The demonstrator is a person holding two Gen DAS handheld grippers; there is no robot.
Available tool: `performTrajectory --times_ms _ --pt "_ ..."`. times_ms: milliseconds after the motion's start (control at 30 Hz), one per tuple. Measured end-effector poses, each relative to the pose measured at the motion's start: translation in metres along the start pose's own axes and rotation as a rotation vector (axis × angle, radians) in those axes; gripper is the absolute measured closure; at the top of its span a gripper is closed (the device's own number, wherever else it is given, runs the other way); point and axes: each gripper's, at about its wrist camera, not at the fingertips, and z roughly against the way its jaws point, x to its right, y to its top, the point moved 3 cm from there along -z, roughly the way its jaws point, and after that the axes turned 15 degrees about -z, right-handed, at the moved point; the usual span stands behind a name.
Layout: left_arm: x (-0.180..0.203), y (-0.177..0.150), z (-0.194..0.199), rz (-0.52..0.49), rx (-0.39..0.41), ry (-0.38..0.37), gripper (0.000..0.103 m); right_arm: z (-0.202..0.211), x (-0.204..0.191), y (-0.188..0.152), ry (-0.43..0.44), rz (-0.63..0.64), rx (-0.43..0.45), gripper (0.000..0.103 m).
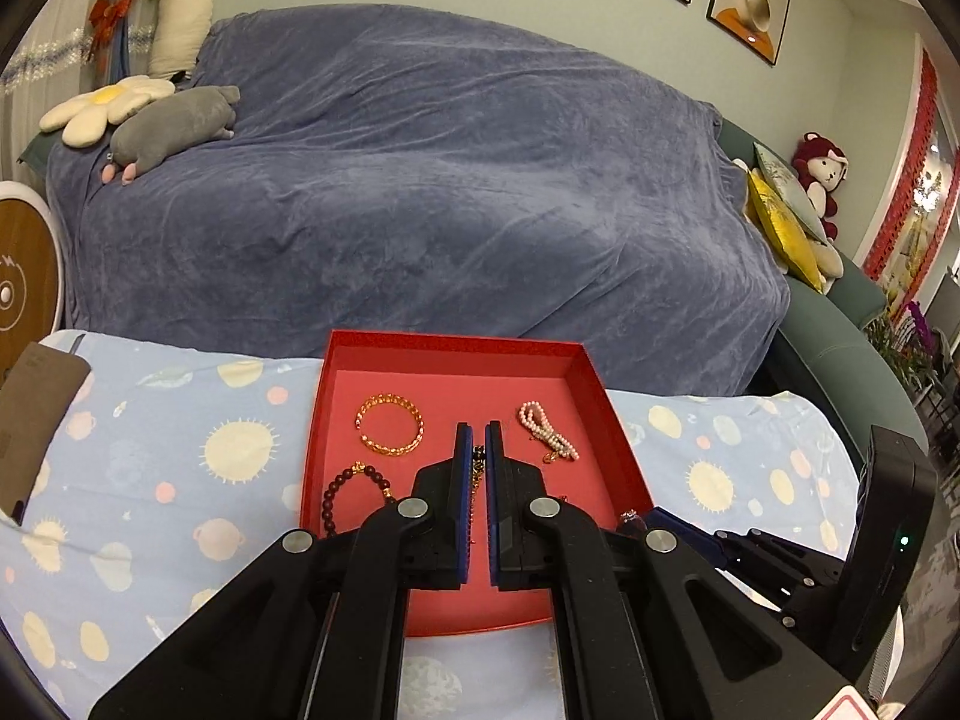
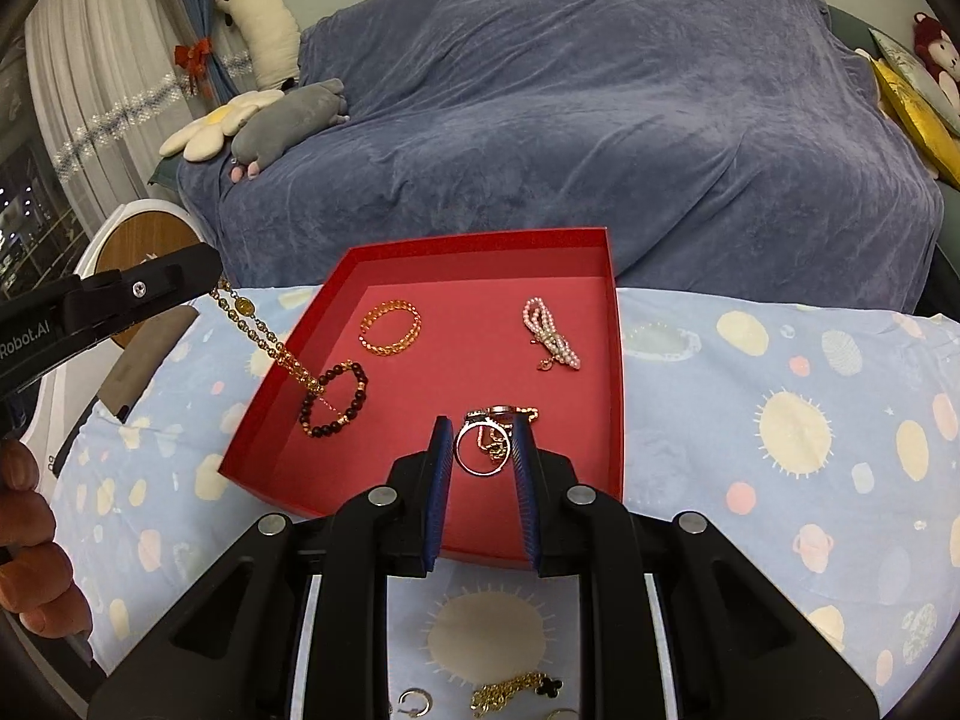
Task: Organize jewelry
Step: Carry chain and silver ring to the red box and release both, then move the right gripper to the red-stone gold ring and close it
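Note:
A red tray (image 1: 456,342) (image 2: 480,243) lies on a light blue cloth printed with suns. It holds a gold bracelet (image 1: 390,425) (image 2: 390,327), a dark bead bracelet (image 1: 354,495) (image 2: 336,399) and a pearl strand (image 1: 547,432) (image 2: 552,339). My left gripper (image 1: 478,429) (image 2: 210,279) is shut on a gold bead chain (image 1: 478,462) (image 2: 264,333), which dangles across the tray's left wall. My right gripper (image 2: 480,429) (image 1: 645,519) is over the tray's near right part. It is shut on a thin ring-shaped bangle with a gold chain (image 2: 480,450).
Loose on the cloth near me are a small silver ring (image 2: 414,705) and a gold chain with a black clover (image 2: 516,693). A sofa under a blue-grey blanket (image 1: 420,180) stands behind the table, with plush toys on it. A round wooden side table (image 2: 144,240) is at the left. A person's hand (image 2: 30,540) grips the left tool.

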Motion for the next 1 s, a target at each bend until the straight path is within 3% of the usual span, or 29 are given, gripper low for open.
performTrajectory --times_ms 333,433,467,533,667,800,1000 --pt "-0.011 -0.033 -0.043 0.028 -0.099 -0.010 0.100 -0.028 0.009 -0.007 -0.015 0.013 -0.037 0.082" --pt "-0.009 -0.036 -0.044 0.014 -0.104 -0.005 0.091 -0.024 0.011 -0.006 -0.012 0.003 -0.024 0.081" --pt "-0.009 -0.037 -0.043 0.013 -0.109 -0.001 0.078 -0.021 0.011 -0.006 -0.010 0.001 -0.018 0.081" --pt "-0.009 -0.037 -0.037 0.016 -0.092 0.014 0.069 -0.011 0.011 -0.005 -0.005 -0.001 -0.002 0.081" --pt "-0.010 -0.034 -0.016 0.011 -0.066 0.027 0.066 0.017 0.013 -0.005 0.010 -0.003 0.020 0.081" --pt "-0.014 -0.037 0.011 0.041 -0.055 0.026 0.064 0.054 0.018 -0.016 0.028 -0.015 0.042 0.069" --pt "-0.009 -0.066 0.051 0.027 -0.060 0.064 0.057 0.099 0.025 -0.048 0.015 -0.004 0.063 0.069"
